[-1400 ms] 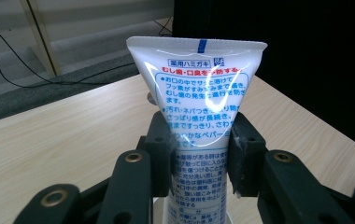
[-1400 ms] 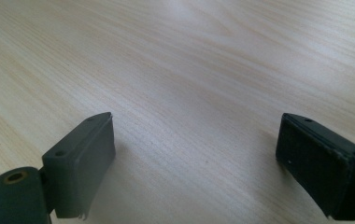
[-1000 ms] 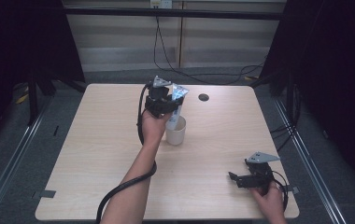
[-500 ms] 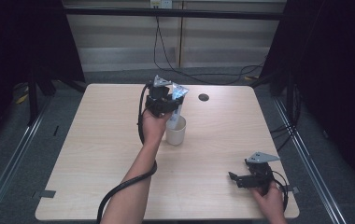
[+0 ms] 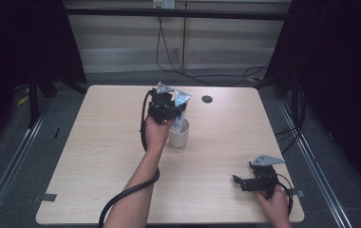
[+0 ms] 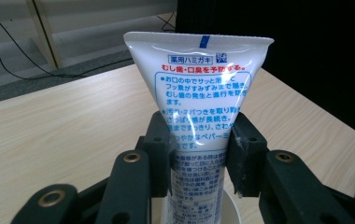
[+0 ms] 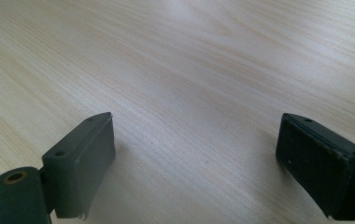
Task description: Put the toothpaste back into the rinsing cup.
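1. The left gripper [image 5: 169,107] is held above the middle of the light wooden table [image 5: 98,156], raised on the person's left hand [image 5: 156,134], with its black cable [image 5: 126,194] trailing down along the forearm.
2. Its jaws are clamped on a white toothpaste tube [image 6: 199,116], one pad against each side of the tube's body.
3. The tube stands upright with its flat crimped end up; red and blue Japanese print covers the face seen in the left gripper view.
4. The tube's lower end goes down into a white cup [image 5: 179,135], whose rim shows just below the jaws in the left gripper view [image 6: 234,210].
5. The cup stands on the table near its centre, just beside the left hand.
6. The right gripper [image 5: 257,180] lies low near the table's front right corner, held by the right hand [image 5: 274,205], well apart from the cup.
7. Its jaws stand wide apart with bare wood between them in the right gripper view [image 7: 194,158].
8. A small dark round spot [image 5: 207,99] lies near the table's far edge; what it is I cannot tell.
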The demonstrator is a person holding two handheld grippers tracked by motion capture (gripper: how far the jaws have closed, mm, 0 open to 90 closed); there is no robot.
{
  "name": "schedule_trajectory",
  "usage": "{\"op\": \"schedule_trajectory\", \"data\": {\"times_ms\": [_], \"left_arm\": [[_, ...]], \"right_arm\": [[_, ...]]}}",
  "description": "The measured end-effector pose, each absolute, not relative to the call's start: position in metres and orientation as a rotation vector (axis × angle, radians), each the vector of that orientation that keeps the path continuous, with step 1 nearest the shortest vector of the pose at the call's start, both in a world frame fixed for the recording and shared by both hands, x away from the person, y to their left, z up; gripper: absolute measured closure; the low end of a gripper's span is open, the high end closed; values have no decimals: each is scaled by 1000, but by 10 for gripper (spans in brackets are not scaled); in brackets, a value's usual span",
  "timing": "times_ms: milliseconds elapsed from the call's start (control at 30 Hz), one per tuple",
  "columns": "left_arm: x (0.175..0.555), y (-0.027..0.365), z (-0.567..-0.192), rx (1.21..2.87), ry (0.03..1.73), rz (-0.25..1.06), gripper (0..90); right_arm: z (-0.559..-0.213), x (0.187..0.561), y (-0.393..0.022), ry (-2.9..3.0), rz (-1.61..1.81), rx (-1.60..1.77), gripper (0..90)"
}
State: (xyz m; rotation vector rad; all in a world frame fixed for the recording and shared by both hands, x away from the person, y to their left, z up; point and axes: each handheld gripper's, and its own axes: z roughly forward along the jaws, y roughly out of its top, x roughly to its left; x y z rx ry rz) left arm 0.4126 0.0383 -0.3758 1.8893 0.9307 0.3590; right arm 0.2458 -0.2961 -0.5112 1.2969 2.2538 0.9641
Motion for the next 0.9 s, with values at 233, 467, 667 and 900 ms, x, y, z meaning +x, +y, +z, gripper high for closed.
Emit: {"op": "schedule_trajectory", "data": {"times_ms": [233,467,667,900], "left_arm": [[409,37,-385,1915,930,355,652],[405,34,-396,1927,941,346,651],[402,35,-402,1937,952,345,650],[400,36,-411,1954,961,338,650]], "right_arm": [[-511,246,-296,2253,964,1301,113],[-511,246,-296,2252,964,1292,113],[-511,246,-296,2253,964,1296,113],[-511,246,-296,2253,964,1295,113]]}}
